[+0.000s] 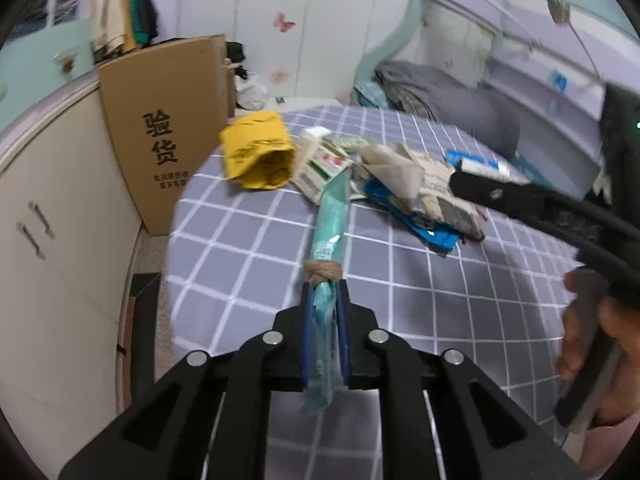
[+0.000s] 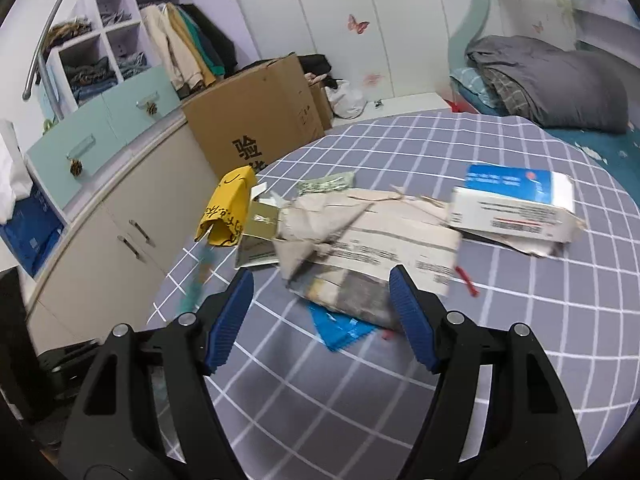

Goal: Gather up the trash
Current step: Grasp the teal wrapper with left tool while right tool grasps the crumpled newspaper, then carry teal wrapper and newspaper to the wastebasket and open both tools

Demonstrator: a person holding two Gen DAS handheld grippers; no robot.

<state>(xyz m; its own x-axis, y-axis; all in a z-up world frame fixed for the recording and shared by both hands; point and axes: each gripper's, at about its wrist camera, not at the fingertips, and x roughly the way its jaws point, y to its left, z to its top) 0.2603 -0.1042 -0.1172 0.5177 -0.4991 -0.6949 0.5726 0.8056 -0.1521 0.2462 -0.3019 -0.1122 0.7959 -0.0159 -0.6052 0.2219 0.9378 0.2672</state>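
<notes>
Between left gripper (image 1: pixel 325 304) pads: teal bag roll (image 1: pixel 329 216), lower end blurred. Right gripper (image 2: pixel 322 312) spread wide above torn paper (image 2: pixel 368 240).

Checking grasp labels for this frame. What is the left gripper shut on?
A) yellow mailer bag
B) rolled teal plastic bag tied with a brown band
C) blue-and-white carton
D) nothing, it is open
B: in the left wrist view the left gripper has its blue fingers pressed against the rolled teal plastic bag, just behind its brown band.

crumpled trash pile (image 2: pixel 360 240) on checked bedsheet (image 2: pixel 520 360)
</notes>
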